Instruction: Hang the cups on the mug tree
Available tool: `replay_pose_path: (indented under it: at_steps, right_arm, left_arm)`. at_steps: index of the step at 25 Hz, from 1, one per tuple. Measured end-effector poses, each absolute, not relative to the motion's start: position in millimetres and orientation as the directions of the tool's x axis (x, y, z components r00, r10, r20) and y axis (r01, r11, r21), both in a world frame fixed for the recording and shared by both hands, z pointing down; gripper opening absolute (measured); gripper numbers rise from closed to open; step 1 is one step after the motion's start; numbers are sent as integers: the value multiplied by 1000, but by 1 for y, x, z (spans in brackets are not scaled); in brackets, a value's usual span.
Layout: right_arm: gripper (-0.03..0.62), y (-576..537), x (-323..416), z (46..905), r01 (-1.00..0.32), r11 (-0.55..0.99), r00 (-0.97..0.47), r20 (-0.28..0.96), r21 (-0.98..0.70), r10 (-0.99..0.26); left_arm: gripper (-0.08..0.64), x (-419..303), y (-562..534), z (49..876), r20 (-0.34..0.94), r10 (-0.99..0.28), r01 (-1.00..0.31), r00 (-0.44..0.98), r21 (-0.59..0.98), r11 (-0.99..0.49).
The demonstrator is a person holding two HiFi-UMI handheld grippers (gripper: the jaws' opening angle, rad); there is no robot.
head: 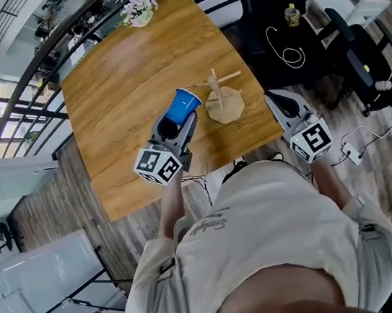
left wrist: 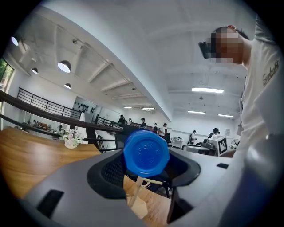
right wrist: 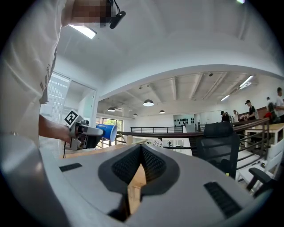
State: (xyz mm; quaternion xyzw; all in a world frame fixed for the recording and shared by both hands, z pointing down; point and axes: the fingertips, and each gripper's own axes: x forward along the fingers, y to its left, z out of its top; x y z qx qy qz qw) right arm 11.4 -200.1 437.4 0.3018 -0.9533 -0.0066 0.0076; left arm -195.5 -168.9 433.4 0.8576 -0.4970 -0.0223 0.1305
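Observation:
A blue plastic cup [head: 183, 106] lies sideways above the wooden table [head: 118, 76], with my left gripper [head: 178, 121] shut on it. In the left gripper view the cup's base [left wrist: 146, 153] faces the camera between the jaws. The wooden mug tree [head: 223, 101] stands just right of the cup, near the table's front right corner; its pegs hold nothing. It also shows below the cup as the mug tree [left wrist: 138, 195]. My right gripper [head: 272, 98] hovers off the table's right edge, shut and holding nothing. The right gripper view shows the cup [right wrist: 106, 131] at the left.
A small pot of white flowers [head: 139, 10] sits at the table's far edge. Right of the table a black office chair [head: 271, 2] and a second black chair [head: 364, 61] stand. A power strip with cables [head: 352, 151] lies on the floor. A railing [head: 38, 73] runs behind.

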Motion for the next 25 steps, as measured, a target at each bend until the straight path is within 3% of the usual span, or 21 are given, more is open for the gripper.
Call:
replay_pose_path:
  at_steps: [6,25]
  right_arm:
    - [-6,-193,5,446,-562,825,-824,42,64,-564]
    - [-6,-203,9,461,-651,759,-758,57,-16,-649]
  left_arm:
    - [255,-197,-177,444,148,-830,-837,538,209,-506]
    - [255,-187,-214,466,211,-734,-761,646,254,-597]
